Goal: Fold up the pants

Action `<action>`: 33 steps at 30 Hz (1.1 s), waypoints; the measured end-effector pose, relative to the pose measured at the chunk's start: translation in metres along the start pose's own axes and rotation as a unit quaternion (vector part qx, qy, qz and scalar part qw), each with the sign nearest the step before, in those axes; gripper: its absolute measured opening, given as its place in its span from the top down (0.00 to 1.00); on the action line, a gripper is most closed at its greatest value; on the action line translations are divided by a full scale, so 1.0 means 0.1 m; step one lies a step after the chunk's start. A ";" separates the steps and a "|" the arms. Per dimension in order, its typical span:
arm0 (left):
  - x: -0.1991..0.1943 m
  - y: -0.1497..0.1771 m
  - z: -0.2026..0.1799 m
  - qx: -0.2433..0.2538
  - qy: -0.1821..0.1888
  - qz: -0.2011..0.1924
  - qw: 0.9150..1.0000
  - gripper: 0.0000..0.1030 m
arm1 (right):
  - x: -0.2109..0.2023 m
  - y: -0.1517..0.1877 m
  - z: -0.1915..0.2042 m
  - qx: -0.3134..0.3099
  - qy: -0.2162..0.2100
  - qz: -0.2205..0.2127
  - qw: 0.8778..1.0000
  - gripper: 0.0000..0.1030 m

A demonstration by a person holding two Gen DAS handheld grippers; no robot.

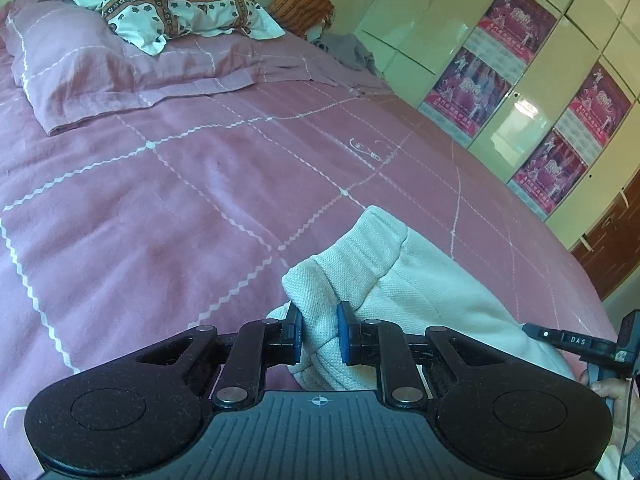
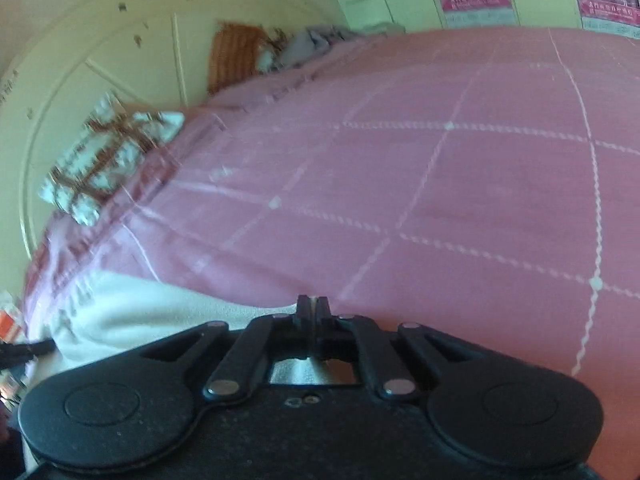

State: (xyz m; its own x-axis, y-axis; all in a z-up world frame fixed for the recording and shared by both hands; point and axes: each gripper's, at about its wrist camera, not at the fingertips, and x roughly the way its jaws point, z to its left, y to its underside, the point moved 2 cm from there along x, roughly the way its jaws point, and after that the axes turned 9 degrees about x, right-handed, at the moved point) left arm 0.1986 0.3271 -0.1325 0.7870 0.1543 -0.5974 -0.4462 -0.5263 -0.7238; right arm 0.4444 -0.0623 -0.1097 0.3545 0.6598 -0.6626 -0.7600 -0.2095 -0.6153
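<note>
a pink bedspread [image 1: 168,208] w/ white zigzag grid lines is filling most of both views, w/ pale green cupboard doors [image 1: 532,80] carrying pink posters [image 1: 516,20] running along to the right of the left tongs. far ahead of the left tongs [image 1: 319,334] a pink pillow [image 1: 80,68] is lying under a white patterned pillow [image 1: 160,0], w/ an orange cushion [image 1: 304,4] beyond. the left tongs are standing part open, blue pads [image 1: 297,334] pressing a bunched fold of the cream pants [image 1: 360,264] btwn them, cloth rising just ahead of the tips and trailing off right toward the other tool. the right tongs [image 2: 313,306] are sitting w/ fingers pressed together; cannot tell if any cloth is caught there. the pants [image 2: 132,308] are lying to the left of the right tongs, on the spread.
</note>
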 end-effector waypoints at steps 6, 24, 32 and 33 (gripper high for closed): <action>-0.14 -0.02 0.11 -0.021 0.010 0.006 1.000 0.72 | -0.08 0.09 0.01 -0.004 0.040 -0.033 0.999 0.85; 0.01 -0.05 -0.67 0.184 0.033 0.049 0.981 0.74 | -1.13 0.67 -0.46 0.094 0.146 -0.059 0.983 0.90; 0.06 0.15 -1.00 0.237 0.004 0.065 0.969 0.68 | -1.68 1.24 -0.61 0.084 0.183 -0.050 0.978 0.95; 0.03 0.14 -1.03 0.239 0.004 0.066 0.969 0.68 | -1.72 1.29 -0.63 0.092 0.193 -0.057 0.975 0.96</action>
State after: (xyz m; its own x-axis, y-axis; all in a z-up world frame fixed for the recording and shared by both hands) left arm 0.2386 0.2345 -0.1086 0.7125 0.1041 -0.6939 -0.6876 -0.0933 -0.7201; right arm 0.3194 -0.2484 -0.1022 0.5940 0.3426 -0.7278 -0.7762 0.0066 -0.6304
